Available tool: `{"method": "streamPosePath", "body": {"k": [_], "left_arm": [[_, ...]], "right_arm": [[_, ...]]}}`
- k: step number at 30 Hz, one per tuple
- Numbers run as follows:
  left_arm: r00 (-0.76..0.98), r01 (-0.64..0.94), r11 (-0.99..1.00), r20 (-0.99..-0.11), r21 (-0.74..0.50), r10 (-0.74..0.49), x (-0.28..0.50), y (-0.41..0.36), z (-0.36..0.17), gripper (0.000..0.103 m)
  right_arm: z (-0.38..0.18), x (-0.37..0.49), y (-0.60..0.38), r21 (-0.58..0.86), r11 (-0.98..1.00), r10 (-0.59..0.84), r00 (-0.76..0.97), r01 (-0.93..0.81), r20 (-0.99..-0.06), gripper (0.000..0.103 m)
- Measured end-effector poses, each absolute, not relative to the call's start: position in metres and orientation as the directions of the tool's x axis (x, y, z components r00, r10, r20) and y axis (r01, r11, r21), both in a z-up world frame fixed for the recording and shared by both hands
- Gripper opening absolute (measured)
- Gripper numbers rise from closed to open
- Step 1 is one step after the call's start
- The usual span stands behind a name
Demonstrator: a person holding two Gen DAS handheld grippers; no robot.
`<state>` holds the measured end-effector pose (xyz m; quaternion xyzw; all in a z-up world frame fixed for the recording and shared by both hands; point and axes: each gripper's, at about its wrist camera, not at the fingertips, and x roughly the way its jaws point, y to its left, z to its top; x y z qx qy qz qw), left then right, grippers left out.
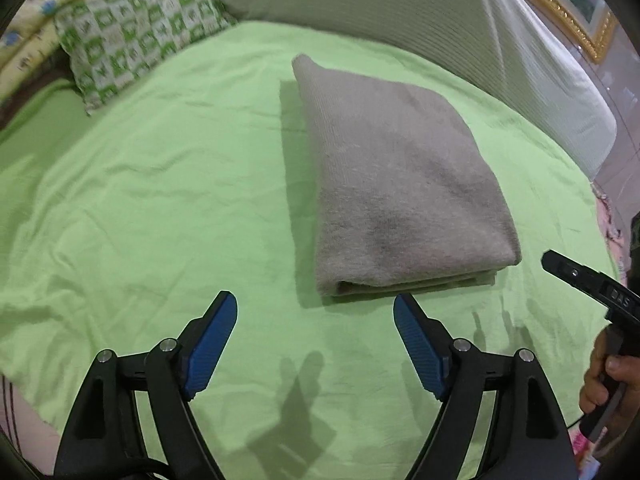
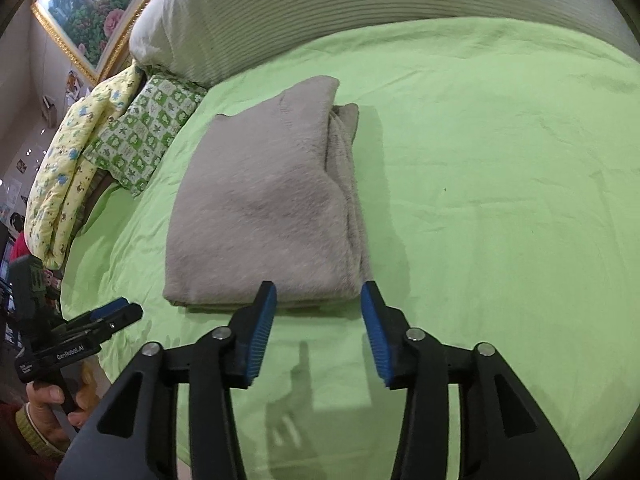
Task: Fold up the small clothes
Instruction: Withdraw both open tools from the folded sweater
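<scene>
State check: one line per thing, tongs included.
Grey cloth: folded, lying flat on the sheet, not gripped.
Left tongs: open, empty, short of the cloth's near edge.
Right tongs: open, empty, at the cloth's near edge.
Green sheet: spread out, lightly wrinkled.
Checked pillow: at the sheet's far corner, apart from the cloth.

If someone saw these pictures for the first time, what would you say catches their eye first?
First, the folded grey cloth lying in the middle of the bright green bedsheet. Next, the blue-padded left gripper and right gripper, both open and empty just short of the cloth's near edge. Behind, a green-checked pillow lies at the head of the bed.
</scene>
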<state>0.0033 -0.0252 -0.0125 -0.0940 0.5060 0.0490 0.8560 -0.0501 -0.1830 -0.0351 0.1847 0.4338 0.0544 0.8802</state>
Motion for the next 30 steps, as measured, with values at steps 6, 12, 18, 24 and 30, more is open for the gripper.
{"method": "streamPosePath", "body": {"k": [6, 12, 18, 24, 30], "left_arm": [[0.507, -0.183, 0.982, -0.86, -0.05, 0.051, -0.017, -0.027, -0.007, 0.082], [0.556, -0.17, 0.985, -0.828, -0.02, 0.079, -0.039, -0.031, -0.001, 0.082], [0.599, -0.173, 0.985, -0.791, 0.019, 0.12, -0.047, -0.034, 0.012, 0.083], [0.644, -0.173, 0.985, -0.757, 0.002, 0.114, -0.038, -0.031, 0.034, 0.083], [0.652, -0.177, 0.983, -0.754, -0.039, 0.087, -0.021, -0.03, 0.044, 0.084]], "right_arm": [[-0.038, -0.068, -0.164, 0.348, 0.936, 0.247, 0.624, 0.043, -0.741, 0.061], [-0.039, -0.081, -0.146, 0.318, 0.948, 0.244, 0.628, 0.006, -0.739, 0.066], [-0.025, -0.088, -0.126, 0.25, 0.967, 0.216, 0.667, -0.046, -0.713, 0.074], [0.0, -0.084, -0.111, 0.178, 0.979, 0.194, 0.697, -0.096, -0.691, 0.079], [0.023, -0.08, -0.111, 0.14, 0.983, 0.183, 0.738, -0.121, -0.65, 0.09]]}}
